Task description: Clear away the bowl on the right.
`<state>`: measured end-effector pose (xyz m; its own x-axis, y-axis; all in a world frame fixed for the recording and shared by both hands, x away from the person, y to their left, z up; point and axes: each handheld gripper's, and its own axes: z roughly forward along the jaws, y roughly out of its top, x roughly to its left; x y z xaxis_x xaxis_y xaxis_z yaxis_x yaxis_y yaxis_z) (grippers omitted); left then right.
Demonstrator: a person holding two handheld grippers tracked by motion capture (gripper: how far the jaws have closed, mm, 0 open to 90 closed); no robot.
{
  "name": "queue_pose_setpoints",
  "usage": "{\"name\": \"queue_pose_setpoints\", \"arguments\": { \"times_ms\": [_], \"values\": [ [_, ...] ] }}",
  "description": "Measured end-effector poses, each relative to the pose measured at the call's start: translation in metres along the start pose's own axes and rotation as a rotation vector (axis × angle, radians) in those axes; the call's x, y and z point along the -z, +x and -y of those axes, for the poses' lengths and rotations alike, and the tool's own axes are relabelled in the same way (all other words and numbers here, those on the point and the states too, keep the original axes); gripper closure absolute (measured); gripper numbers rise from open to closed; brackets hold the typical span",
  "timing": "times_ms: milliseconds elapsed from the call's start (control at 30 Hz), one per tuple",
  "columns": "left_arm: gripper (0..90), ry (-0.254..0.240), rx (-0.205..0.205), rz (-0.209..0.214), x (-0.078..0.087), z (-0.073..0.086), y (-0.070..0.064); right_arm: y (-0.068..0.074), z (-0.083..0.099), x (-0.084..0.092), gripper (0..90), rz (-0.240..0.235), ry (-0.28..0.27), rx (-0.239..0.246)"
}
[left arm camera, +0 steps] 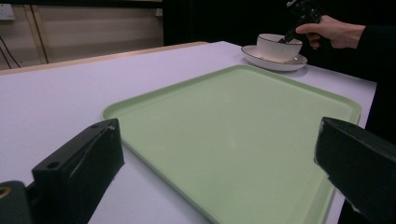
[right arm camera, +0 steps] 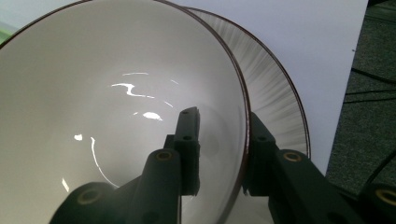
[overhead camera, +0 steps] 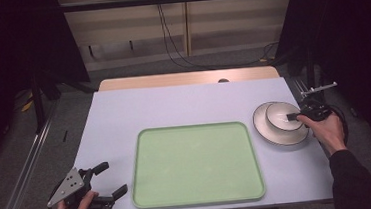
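Observation:
A white bowl with a dark rim stands on a white plate at the table's right side. My right gripper reaches over it from the right. In the right gripper view its jaws straddle the bowl's rim. One jaw is inside the bowl with a gap to the wall. The other is outside, over the plate. My left gripper rests open at the front left corner with nothing between its jaws, facing the green tray.
The light green tray lies empty in the middle of the white table. From the left gripper view, the bowl and plate sit beyond the tray's far corner. Dark floor and cables lie past the table's edges.

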<state>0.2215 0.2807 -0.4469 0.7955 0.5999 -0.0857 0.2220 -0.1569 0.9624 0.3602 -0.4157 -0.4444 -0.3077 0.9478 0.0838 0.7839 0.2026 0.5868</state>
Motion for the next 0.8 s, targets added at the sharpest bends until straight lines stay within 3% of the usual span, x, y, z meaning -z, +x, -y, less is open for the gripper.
{"name": "queue_pose_setpoints", "arguments": {
  "times_ms": [267, 500, 800],
  "values": [
    [1.2, 0.001, 0.009, 0.007, -0.0007, 0.0006, -0.0002, -0.0023, -0.0011, -0.0009, 76.3, -0.003, -0.005, -0.001],
    [1.3, 0.002, 0.009, 0.005, -0.0005, 0.0004, -0.0004, -0.0053, -0.0017, 0.0028, 81.9, -0.023, -0.003, -0.057],
    [1.3, -0.001, 0.013, 0.004, -0.0003, 0.0006, -0.0006, -0.0037, -0.0038, 0.0031, 83.1, -0.039, 0.002, -0.070]
  ]
}}
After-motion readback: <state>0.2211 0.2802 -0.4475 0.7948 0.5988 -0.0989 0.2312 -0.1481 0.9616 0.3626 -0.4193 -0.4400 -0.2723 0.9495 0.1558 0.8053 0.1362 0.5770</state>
